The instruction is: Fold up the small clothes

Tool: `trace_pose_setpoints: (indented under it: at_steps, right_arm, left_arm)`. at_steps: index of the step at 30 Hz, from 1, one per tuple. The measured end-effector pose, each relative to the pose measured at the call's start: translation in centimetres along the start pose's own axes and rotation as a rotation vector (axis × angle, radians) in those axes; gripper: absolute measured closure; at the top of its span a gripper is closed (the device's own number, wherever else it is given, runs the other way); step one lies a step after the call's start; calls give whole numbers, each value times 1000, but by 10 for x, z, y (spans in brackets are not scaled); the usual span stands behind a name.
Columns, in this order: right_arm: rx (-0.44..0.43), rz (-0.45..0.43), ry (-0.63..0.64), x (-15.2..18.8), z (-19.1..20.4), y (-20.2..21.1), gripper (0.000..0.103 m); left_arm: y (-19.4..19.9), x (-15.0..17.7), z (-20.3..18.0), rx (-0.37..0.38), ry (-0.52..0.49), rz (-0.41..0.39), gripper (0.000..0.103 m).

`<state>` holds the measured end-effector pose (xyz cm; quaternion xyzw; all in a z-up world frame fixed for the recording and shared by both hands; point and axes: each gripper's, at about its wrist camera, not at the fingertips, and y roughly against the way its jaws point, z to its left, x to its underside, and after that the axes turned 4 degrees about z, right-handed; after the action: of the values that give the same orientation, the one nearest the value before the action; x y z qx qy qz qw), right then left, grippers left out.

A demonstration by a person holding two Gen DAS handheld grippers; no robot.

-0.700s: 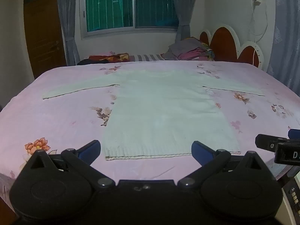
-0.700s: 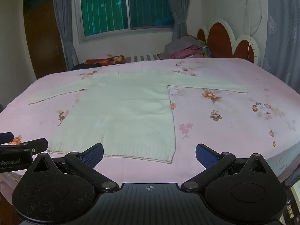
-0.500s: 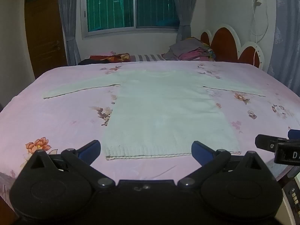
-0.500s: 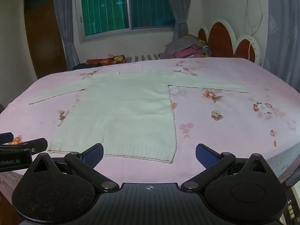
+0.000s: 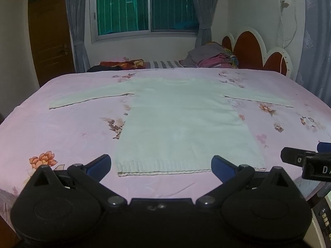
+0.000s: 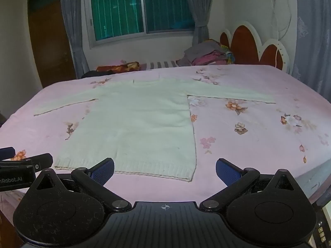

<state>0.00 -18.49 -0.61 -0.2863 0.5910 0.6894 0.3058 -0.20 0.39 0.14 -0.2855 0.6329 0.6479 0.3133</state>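
Pink floral sheets cover the bed [image 5: 62, 128] that fills both views, with a brown door [image 5: 51, 37] at far left, a green-lit window [image 5: 144, 8] between grey curtains [image 5: 77, 24] on the back wall, a pile of clothes [image 5: 209, 59] at the bed's far edge, and a red scalloped headboard [image 5: 248, 47] at right under a white cable [image 5: 286, 20].

A pale sweater [image 5: 182, 124] lies flat on the sheet, front up, neck toward the window and ribbed hem toward the cameras. Its sleeves stretch straight out to either side.

Seen from the left wrist, the left gripper [image 5: 161, 164] sits low at the near edge of the bed with its jaws spread wide, nothing between them; its blue pads [image 5: 99, 164] frame the hem without touching it. The right gripper's tip shows at the right edge of that view.

From the right wrist, the right gripper [image 6: 164, 170] is likewise wide apart and empty, facing the sweater's near right corner and the bare sheet beside it.
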Motion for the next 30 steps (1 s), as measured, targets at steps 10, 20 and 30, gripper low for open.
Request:
trace_pose_setpoints:
  at_steps: [10,20,30]
  right_arm:
    - [5,0,-6,-2,0,5,0]
    - [3,-2,-5,-2,1,6,0]
    - [4,0,-5,-3,1,6,0]
  left_arm:
    - [1,-2,0,-1,-1,-3,0]
    - [1,-2,0,-2,0,-4,0]
    - [1,-3,1,1,3,-3,0]
